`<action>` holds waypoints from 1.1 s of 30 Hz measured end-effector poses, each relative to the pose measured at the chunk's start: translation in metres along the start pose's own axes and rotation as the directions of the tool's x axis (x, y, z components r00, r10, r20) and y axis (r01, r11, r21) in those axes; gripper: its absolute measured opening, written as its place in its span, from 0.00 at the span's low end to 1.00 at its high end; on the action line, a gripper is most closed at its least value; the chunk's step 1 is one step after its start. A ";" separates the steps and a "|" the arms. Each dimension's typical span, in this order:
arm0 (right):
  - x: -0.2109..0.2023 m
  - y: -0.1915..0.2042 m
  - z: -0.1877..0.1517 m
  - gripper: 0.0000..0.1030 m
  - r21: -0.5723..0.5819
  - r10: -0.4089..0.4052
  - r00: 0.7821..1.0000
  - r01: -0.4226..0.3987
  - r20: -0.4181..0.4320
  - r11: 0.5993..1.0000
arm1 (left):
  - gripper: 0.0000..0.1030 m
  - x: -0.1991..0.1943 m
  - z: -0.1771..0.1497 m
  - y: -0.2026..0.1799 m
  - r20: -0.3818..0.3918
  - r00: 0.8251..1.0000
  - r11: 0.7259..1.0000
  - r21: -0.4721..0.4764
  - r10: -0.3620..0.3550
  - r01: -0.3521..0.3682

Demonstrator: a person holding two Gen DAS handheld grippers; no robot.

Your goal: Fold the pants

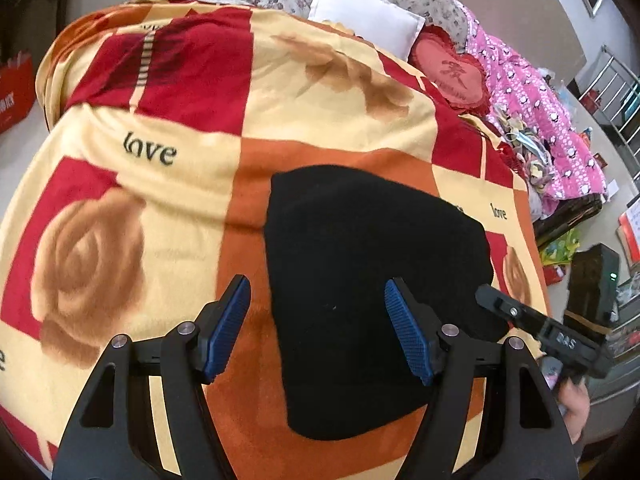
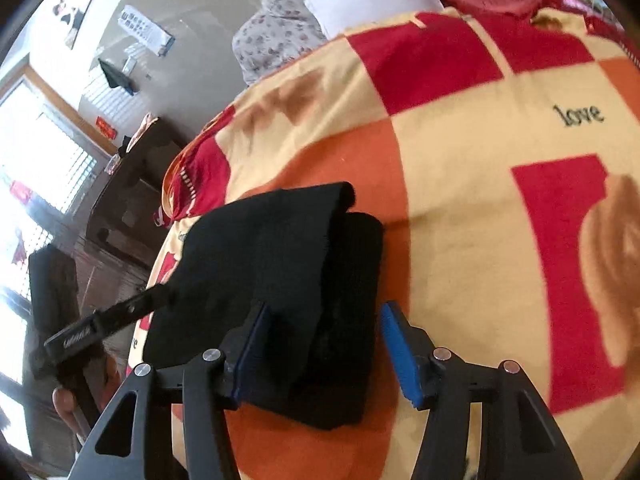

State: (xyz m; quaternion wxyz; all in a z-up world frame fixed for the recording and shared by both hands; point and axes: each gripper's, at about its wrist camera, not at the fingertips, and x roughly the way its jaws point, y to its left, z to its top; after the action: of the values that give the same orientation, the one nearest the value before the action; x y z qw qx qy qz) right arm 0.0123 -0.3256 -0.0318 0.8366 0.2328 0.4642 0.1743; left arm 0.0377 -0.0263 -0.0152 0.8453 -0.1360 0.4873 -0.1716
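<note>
Your folded black pants (image 1: 372,292) lay on the orange square of the blanket (image 1: 168,208) printed "love" (image 1: 149,153), your left gripper (image 1: 318,326) spread wide above their near edge, gripping nothing, and your right gripper (image 2: 324,354) parted astride their near corner, pads off the cloth.

A home bedroom is shown. A bed is covered by a rose-patterned blanket (image 1: 168,184) printed "love", spread beyond the jaws. Further beyond them, a white pillow (image 1: 364,12), a red heart cushion (image 1: 452,74) and a pink quilt (image 1: 532,108) are piled. A window (image 2: 36,160) and wooden cabinet (image 2: 128,200) are seen left of the jaws.
</note>
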 end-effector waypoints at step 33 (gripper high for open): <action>0.055 0.043 0.065 0.49 -0.204 -0.153 0.987 0.161 0.051 0.966 | 0.78 0.055 0.052 0.005 -0.040 0.999 0.998 0.052 0.033 -0.031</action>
State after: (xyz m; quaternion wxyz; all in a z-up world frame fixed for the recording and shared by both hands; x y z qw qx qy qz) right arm 0.0925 -0.2768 -0.0170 0.8755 0.1098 0.4457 0.1509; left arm 0.1095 -0.0418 -0.0343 0.8412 -0.1029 0.5019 -0.1732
